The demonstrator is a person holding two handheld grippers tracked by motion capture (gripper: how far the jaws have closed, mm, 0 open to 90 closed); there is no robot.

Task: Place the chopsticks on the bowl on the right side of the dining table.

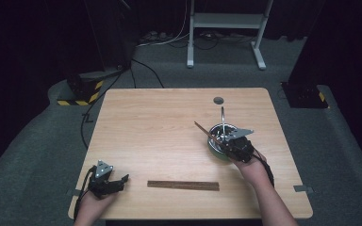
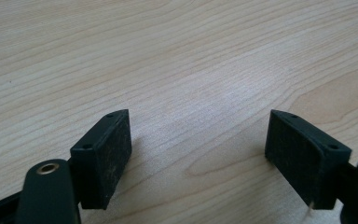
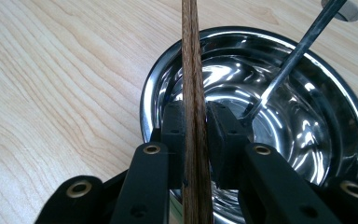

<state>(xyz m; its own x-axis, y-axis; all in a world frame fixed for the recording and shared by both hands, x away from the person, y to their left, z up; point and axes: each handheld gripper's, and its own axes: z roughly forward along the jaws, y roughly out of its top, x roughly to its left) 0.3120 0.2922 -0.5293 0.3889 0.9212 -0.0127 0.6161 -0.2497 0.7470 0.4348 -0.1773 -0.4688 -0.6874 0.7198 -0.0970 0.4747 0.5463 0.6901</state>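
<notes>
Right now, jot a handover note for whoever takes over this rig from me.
Right tool: shut on one wooden chopstick, held over the steel bowl.
Left tool: open, empty, resting near the table corner.
A metal spoon already leans in the bowl.
The remaining chopsticks lie at the table's near edge.
Left, probably: drop this chopstick in, then fetch the rest.

Light wood table (image 1: pixel 169 117) w/ round grommet hole (image 1: pixel 218 100) nr far edge. Grey carpet floor (image 1: pixel 37 155) all round table. Behind table: white metal stand (image 1: pixel 226 23), cables, black-yellow hazard-striped base (image 1: pixel 81 92) at far-left corner. Backgrnd dark.
</notes>
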